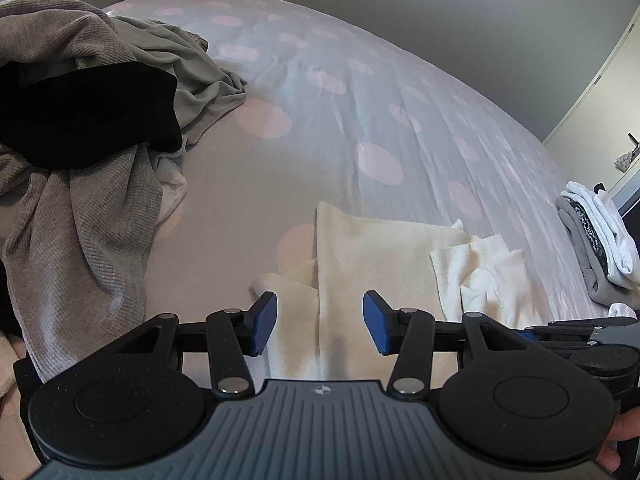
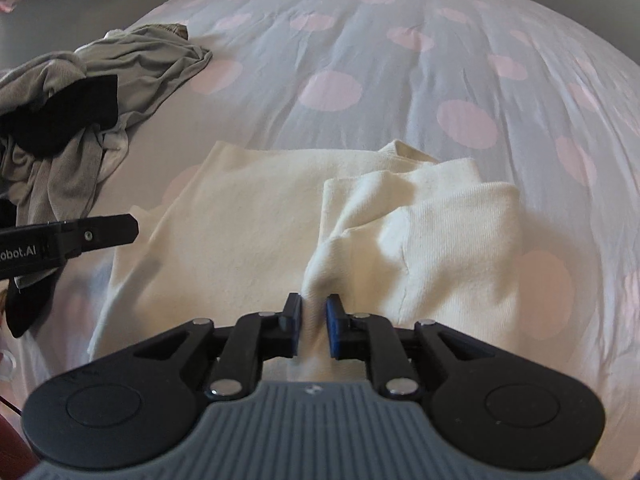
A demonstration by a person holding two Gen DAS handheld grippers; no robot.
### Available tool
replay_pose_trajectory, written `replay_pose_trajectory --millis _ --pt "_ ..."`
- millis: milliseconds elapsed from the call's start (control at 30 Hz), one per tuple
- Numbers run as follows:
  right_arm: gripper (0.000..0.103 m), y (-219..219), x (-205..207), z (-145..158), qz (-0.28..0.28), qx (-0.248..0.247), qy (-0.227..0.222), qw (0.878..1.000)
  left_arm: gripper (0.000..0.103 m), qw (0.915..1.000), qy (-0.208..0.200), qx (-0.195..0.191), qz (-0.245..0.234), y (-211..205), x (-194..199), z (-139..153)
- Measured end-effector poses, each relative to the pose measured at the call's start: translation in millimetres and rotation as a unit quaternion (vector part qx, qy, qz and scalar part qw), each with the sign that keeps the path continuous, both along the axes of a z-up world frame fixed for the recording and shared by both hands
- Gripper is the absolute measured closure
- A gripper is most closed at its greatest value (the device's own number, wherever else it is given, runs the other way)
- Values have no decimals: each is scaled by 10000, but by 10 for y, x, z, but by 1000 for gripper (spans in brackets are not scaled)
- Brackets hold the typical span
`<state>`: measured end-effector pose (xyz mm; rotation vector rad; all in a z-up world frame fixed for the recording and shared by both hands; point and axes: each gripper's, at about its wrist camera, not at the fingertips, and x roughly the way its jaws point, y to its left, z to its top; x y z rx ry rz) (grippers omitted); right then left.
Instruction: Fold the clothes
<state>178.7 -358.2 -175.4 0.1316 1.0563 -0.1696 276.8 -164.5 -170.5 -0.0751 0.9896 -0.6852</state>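
A cream knit garment (image 2: 260,216) lies partly folded on the bed, with a layer doubled over on its right side. It also shows in the left wrist view (image 1: 372,248). My right gripper (image 2: 313,326) is shut on a pinched fold of the cream garment at its near edge. My left gripper (image 1: 320,322) is open and empty, hovering just above the garment's near left part. The left gripper's body shows at the left edge of the right wrist view (image 2: 80,236).
A heap of unfolded grey and black clothes (image 1: 80,112) lies on the left of the bed, also in the right wrist view (image 2: 72,112). A stack of folded clothes (image 1: 596,240) sits at the right edge. The bedspread (image 1: 360,100) is pale with pink dots.
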Motion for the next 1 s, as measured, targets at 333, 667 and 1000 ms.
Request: replay_pose_trajectory --millis 333,667,1000 --pt "59 53 141 -173 412 -728 429 9956 58 9999 68 -106 53 43 19 -5" --pt "90 -262 2 63 -101 367 30 9993 58 9996 136 -213 83 58 46 -11" --pt "91 -493 -172 603 -628 1933 -681 9767 58 9991 191 -340 172 116 75 29"
